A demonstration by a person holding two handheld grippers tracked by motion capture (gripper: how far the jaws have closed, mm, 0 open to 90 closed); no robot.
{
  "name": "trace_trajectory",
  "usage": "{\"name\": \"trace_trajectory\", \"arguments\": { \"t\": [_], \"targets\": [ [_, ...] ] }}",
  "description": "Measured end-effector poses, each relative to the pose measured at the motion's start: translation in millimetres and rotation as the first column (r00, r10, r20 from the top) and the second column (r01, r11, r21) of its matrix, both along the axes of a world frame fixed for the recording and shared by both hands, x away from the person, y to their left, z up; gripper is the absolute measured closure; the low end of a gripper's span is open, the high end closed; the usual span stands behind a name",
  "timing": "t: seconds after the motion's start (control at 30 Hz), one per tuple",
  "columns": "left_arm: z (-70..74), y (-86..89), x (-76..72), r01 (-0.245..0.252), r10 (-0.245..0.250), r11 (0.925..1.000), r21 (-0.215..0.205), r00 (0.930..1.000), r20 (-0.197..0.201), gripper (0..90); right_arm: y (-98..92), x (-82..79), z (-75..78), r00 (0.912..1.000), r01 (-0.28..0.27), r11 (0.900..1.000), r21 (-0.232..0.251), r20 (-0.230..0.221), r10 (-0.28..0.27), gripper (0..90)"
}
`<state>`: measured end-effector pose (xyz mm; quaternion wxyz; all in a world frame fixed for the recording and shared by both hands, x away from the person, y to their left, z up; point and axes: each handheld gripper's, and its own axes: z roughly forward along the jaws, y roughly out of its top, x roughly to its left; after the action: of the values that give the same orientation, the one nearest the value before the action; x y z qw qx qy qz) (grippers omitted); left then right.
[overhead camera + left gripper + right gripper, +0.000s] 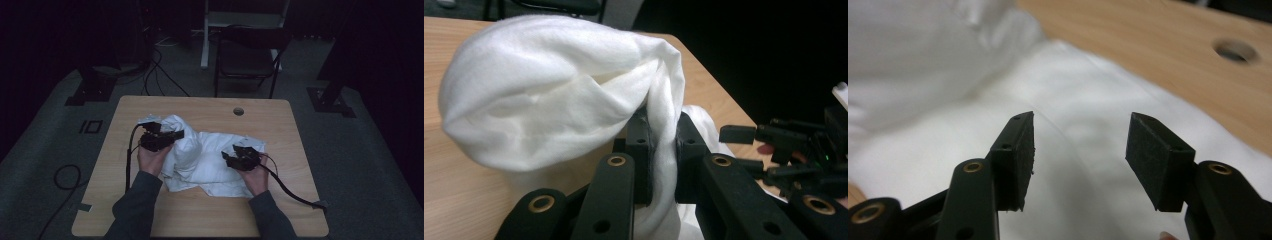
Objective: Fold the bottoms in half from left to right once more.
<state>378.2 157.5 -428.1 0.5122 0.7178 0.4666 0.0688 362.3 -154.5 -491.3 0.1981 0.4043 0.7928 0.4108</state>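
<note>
A white cloth (200, 160) lies crumpled in the middle of the wooden table (280, 125). My left gripper (176, 135) is shut on a fold of the cloth (554, 90) and holds it lifted into a rounded bulge; its pads (640, 150) pinch the fabric between them. My right gripper (227, 157) hovers over the right part of the cloth (1088, 115), jaws apart with nothing between them. The right gripper's pads (1018, 155) stand clear above the fabric.
A round cable hole (238, 111) sits near the table's far edge, also seen as a hole (1235, 50) in the right gripper view. A dark folding chair (247, 55) stands behind the table. Cables (65, 177) trail on the floor at left.
</note>
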Motion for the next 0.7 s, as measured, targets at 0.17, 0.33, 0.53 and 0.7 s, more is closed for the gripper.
{"name": "trace_trajectory", "arguments": {
  "t": [0.17,0.33,0.53,0.7],
  "targets": [
    [-4.1,-34.5,1.7,0.045,-0.045,0.9980,0.044,0.9990,-0.004,81.3,-23.0,-3.5,-21.7,0.9977,0.011,0.999,-0.040,-0.066,-0.014,44.3],
    [-12.9,-73.6,4.9,0.088,-0.087,0.9874,0.131,0.9961,-0.016,80.8,-26.8,-7.0,-29.4,0.9961,0.011,1.000,-0.024,-0.088,-0.014,44.2],
    [-34.7,-111.3,8.7,0.133,-0.123,0.9744,0.181,0.9901,-0.068,77.9,-30.2,-10.1,-20.5,0.9977,0.018,1.000,-0.007,-0.066,-0.018,43.5],
    [-38.6,-125.7,5.7,0.182,-0.172,0.9623,0.202,0.9829,-0.066,61.1,-34.5,-11.8,-14.9,0.9982,0.021,1.000,0.015,-0.056,-0.020,43.0]
  ]
}}
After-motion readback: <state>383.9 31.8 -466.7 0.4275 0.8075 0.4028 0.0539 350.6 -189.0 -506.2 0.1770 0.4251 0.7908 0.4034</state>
